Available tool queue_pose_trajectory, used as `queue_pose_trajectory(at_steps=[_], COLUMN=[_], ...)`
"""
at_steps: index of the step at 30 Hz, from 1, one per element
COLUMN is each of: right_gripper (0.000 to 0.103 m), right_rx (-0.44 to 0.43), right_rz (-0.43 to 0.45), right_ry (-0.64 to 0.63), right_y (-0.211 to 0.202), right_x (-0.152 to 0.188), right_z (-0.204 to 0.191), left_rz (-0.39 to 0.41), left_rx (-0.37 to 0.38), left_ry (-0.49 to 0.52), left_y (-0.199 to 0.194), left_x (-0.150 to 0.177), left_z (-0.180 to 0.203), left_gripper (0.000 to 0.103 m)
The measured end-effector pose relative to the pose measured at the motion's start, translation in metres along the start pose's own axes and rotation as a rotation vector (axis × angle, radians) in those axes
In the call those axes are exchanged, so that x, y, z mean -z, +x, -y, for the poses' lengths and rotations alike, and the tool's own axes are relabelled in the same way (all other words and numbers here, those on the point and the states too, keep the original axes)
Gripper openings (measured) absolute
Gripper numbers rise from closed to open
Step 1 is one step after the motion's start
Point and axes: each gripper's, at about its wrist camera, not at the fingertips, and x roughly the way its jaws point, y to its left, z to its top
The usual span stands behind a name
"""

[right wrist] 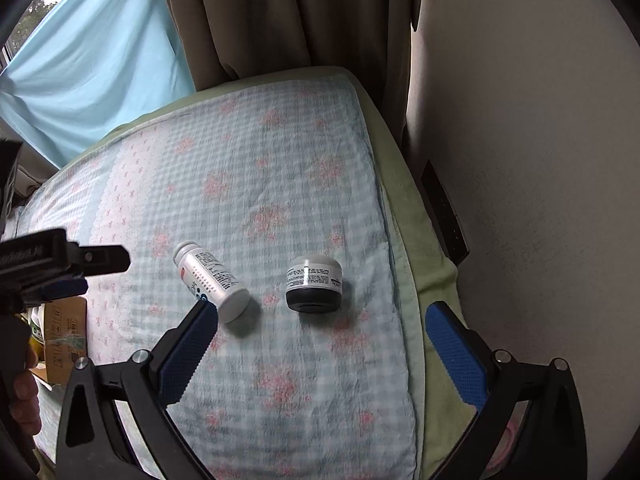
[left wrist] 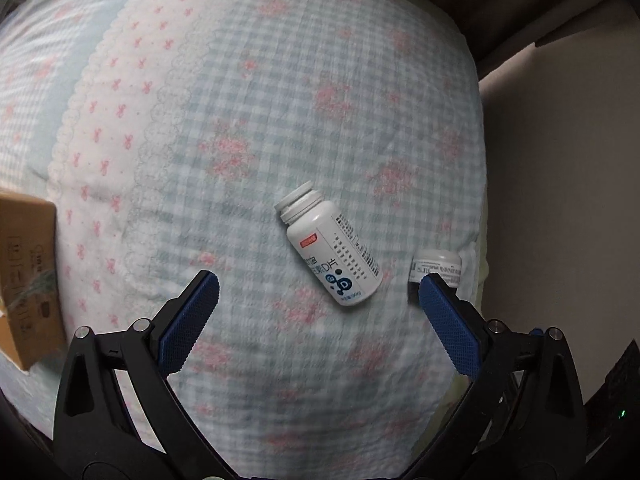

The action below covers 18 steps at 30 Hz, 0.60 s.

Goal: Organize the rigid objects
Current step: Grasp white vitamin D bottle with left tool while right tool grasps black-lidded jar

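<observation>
A white pill bottle (left wrist: 330,245) lies on its side on the checked bedspread (left wrist: 240,128), its neck pointing up-left. It also shows in the right wrist view (right wrist: 212,280). A small white jar with a black base (right wrist: 314,283) stands to its right; in the left wrist view this jar (left wrist: 438,266) is partly hidden behind my right finger. My left gripper (left wrist: 318,294) is open and empty, hovering just short of the bottle. My right gripper (right wrist: 322,318) is open and empty, just in front of the jar. The left gripper (right wrist: 72,272) shows at the left of the right wrist view.
A cardboard box (left wrist: 26,280) sits at the bed's left edge, also seen in the right wrist view (right wrist: 66,336). A white wall (right wrist: 540,160) runs along the bed's right side. Brown curtains (right wrist: 280,16) and a blue sheet (right wrist: 100,64) hang behind.
</observation>
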Motion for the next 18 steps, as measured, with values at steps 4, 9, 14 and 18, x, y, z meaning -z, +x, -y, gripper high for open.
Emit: queue_pose_trajectory(at_steps=[4,9,14,18], right_gripper=[0.103,0.102,0.099,0.087], right_rx=[-0.018,-0.034,-0.039,-0.05], right_rz=[-0.007,-0.018,-0.036,-0.056], right_ry=[-0.022,-0.046,-0.05,-0.05], right_y=[0.03,0.065,0.091,0.107], right_x=[0.006,0.01,0.01,0.009], right_z=[0.001,-0.001,-0.001,-0.001], left_rz=[-0.044,-0.082,-0.092,-0.1], left_rx=[-0.037,-0.027,-0.024,-0.03], left_ry=[-0.063,-0.143,-0.179,-0.208], left_y=[0.045,0.078,0.098,0.109], left_x=[-0.01,-0.013,-0.015,-0.013], left_z=[0.003,0.001,0.008,0.009], left_gripper=[0.096,0.086,0.083,0.071])
